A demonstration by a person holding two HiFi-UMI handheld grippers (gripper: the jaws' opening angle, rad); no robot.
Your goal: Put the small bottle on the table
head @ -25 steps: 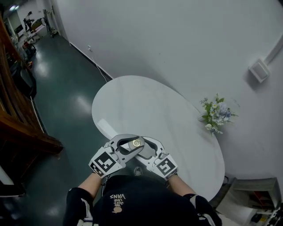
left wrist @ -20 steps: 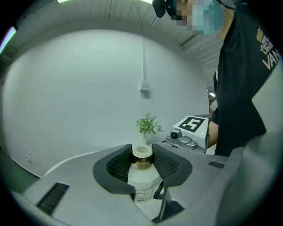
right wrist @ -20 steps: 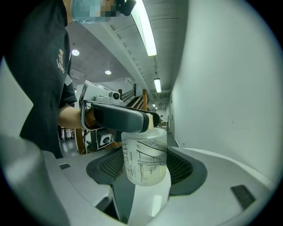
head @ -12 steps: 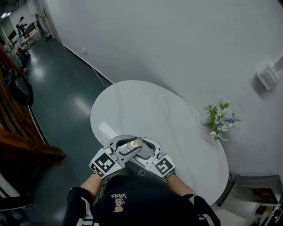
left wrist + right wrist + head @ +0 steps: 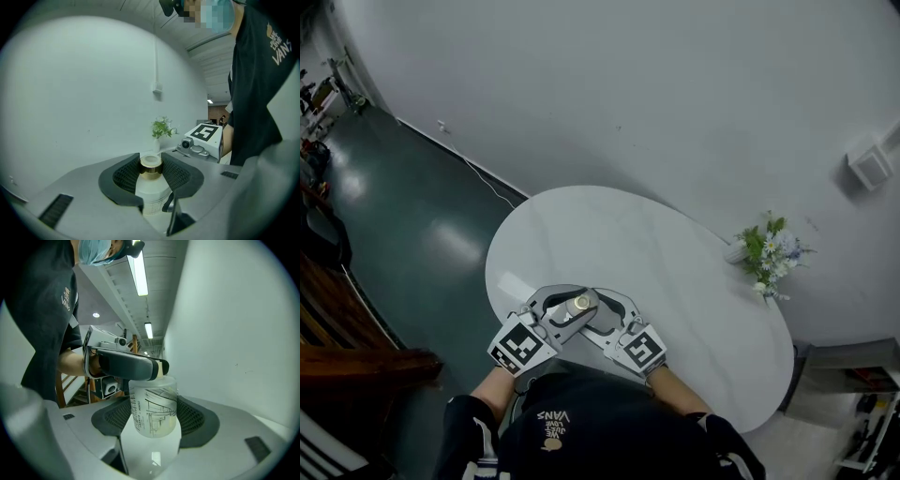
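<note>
The small bottle [image 5: 580,303] is frosted white with a gold cap and printed line drawings on its body [image 5: 154,411]. It hangs upright just above the near edge of the white oval table [image 5: 609,234]. My left gripper [image 5: 569,307] is shut round its gold neck [image 5: 151,168]. My right gripper [image 5: 600,313] is shut on the body from the opposite side, its dark ribbed pads [image 5: 190,416] against the glass. In the right gripper view the left gripper's jaw crosses above the bottle at the cap.
A small vase of flowers [image 5: 767,253] stands at the table's far right edge by the white wall. A wall box [image 5: 870,164] hangs above it. Dark green floor [image 5: 403,216] lies left of the table, with wooden furniture [image 5: 337,361] at the left.
The head view has swung so the table and flowers sit slightly differently in frame. Both grippers stay together on the bottle at the table's near edge.
</note>
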